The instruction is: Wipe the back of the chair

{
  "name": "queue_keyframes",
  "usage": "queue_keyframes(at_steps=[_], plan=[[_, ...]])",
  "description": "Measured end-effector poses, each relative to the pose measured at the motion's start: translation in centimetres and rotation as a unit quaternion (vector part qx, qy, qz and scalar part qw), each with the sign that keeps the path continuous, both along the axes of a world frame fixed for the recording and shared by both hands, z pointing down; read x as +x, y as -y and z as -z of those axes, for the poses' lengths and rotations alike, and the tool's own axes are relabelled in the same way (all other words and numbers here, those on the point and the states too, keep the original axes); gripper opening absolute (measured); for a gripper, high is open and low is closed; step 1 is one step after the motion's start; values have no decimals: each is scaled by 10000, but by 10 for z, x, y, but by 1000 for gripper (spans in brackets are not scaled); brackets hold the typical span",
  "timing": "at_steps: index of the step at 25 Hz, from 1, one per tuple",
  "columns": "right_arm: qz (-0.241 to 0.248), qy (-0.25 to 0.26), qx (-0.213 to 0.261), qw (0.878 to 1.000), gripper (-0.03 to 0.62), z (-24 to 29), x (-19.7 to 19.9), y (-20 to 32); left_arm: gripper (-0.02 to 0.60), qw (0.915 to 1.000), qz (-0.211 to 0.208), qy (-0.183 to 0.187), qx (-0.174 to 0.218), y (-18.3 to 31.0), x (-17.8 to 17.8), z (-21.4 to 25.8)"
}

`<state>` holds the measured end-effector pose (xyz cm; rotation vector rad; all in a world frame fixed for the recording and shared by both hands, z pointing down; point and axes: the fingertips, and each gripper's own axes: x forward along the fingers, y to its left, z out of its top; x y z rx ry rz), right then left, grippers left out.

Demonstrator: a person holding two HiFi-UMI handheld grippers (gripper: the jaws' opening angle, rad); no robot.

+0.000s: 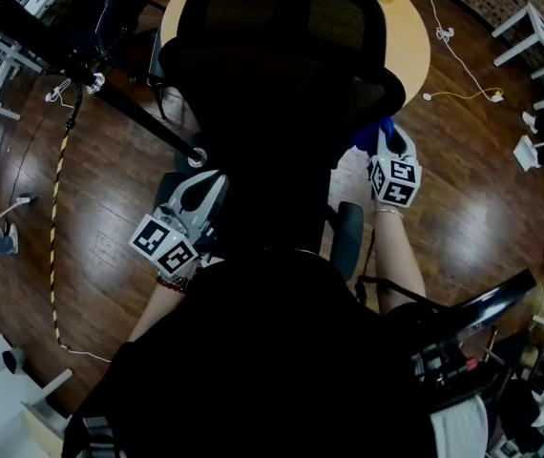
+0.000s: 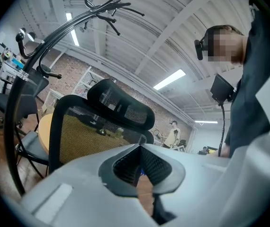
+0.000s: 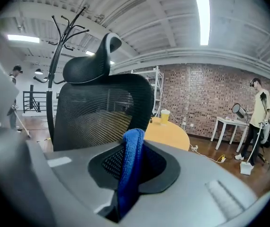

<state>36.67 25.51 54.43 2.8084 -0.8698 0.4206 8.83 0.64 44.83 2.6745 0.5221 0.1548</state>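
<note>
Grip state first: the right claw is clenched on a blue cloth, whose folded edge stands up between the jaws while the rest hangs down below them. The left claw is closed, pad against pad, with nothing between. The cloth looks soft, light and limp, so it should fold around a curved surface and needs only the present pinch near its fold. The chair stands directly in front of the person, between the two claws, with a round yellow desk just beyond it. The right claw sits near the right edge of the backrest; whether the cloth touches the chair cannot be told. The backrest is dark open mesh stretched in a black frame, see-through enough to show the desk behind, and a curved black headrest sits above it. The mesh will probably give under pressure, while the frame looks stiff. An office chair of this kind is likely to turn or roll when pushed, so the frame edge is the sensible place for the left claw to brace during strokes.
</note>
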Motion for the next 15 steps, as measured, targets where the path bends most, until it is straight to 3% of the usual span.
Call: queue_keyframes(at_steps=[11, 15], plan=[[558, -180, -372, 9976, 40, -5, -6, 11, 6, 9993, 300, 21, 200, -2, -1, 2], [424, -121, -377, 9983, 40, -8, -6, 16, 6, 9990, 268, 5, 370, -7, -5, 3]])
